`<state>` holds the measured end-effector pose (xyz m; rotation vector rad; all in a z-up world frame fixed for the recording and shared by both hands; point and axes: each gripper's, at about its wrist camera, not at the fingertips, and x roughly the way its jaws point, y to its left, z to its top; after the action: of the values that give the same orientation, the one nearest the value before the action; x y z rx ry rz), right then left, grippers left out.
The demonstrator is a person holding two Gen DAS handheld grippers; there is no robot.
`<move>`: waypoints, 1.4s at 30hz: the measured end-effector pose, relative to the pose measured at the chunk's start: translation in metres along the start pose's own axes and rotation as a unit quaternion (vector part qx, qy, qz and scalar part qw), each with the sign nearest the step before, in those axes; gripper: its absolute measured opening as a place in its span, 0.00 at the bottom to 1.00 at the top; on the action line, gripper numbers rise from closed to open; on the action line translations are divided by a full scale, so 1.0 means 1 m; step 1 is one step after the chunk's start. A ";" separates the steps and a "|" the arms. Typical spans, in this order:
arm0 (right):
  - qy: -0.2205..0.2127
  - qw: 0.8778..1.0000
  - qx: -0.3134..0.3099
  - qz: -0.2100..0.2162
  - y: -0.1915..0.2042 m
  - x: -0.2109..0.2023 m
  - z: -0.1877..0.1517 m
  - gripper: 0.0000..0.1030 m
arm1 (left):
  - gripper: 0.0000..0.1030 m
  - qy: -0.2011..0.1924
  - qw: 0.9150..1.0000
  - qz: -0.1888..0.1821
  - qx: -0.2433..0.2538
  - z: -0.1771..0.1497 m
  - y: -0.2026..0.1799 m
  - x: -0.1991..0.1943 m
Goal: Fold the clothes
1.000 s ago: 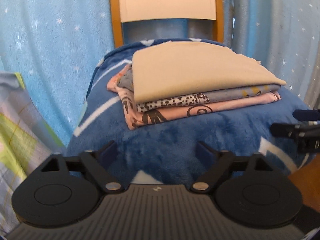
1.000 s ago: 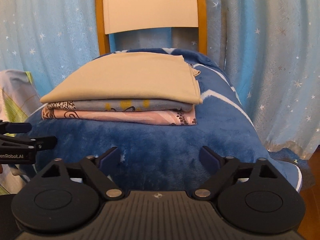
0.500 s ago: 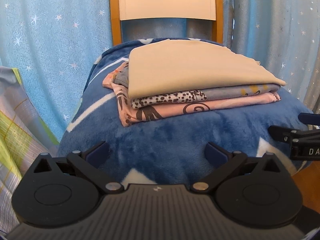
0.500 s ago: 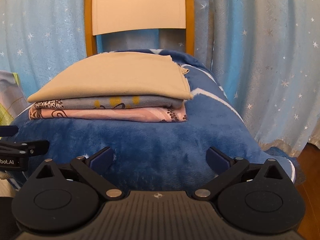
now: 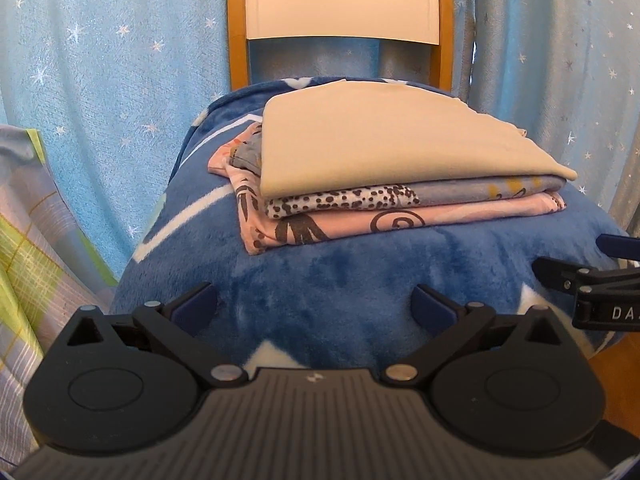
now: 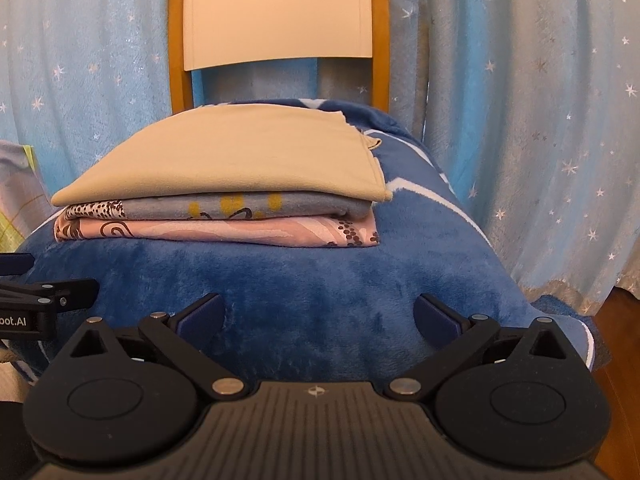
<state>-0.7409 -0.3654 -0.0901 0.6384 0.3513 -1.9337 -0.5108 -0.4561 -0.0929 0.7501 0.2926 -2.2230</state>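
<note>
folded clothes [image 5: 400, 172] stacked, beige piece on top, on blue blanket [image 5: 340, 280] over chair seat. left gripper [image 5: 314, 308] and right gripper [image 6: 318, 314] spread apart, empty, short of blanket's near edge.

A chair [image 5: 338, 0] with a wooden frame and a pale backrest carried the load. A plush blue blanket [image 5: 320, 280] with white lines covered its seat. A stack of folded clothes [image 6: 224, 200] lay directly on the blanket, toward the seat's rear edge.
</note>
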 end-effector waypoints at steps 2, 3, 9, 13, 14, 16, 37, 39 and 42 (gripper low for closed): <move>-0.001 1.000 0.000 0.000 0.000 0.000 -0.001 1.00 | 1.00 0.000 1.000 0.001 0.000 0.000 -0.001 0.000; -0.001 1.000 0.000 0.000 0.000 -0.001 -0.001 1.00 | 1.00 -0.001 1.000 0.002 0.000 0.000 -0.001 0.000; -0.003 1.000 0.001 -0.002 0.002 -0.002 -0.001 1.00 | 1.00 -0.001 1.000 0.005 -0.002 0.000 -0.001 0.000; -0.002 1.000 0.001 -0.003 0.002 -0.003 -0.001 1.00 | 1.00 -0.001 1.000 0.006 -0.003 0.000 -0.002 0.000; -0.003 1.000 0.002 -0.003 0.002 -0.003 -0.001 1.00 | 1.00 -0.001 1.000 0.007 -0.004 0.000 -0.002 0.000; -0.003 1.000 0.001 -0.004 0.002 -0.003 -0.001 1.00 | 1.00 -0.001 1.000 0.009 -0.005 0.000 -0.003 -0.001; -0.002 1.000 0.000 -0.003 0.000 -0.003 -0.001 1.00 | 1.00 -0.005 1.000 0.018 -0.008 -0.001 -0.007 0.000; -0.002 1.000 0.000 -0.003 0.000 -0.003 -0.001 1.00 | 1.00 -0.005 1.000 0.018 -0.008 -0.001 -0.007 0.000; -0.002 1.000 0.000 -0.003 0.000 -0.003 -0.001 1.00 | 1.00 -0.004 1.000 0.019 -0.008 -0.001 -0.007 0.000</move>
<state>-0.7396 -0.3630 -0.0891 0.6343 0.3521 -1.9406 -0.5160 -0.4510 -0.0939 0.7309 0.2897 -2.1848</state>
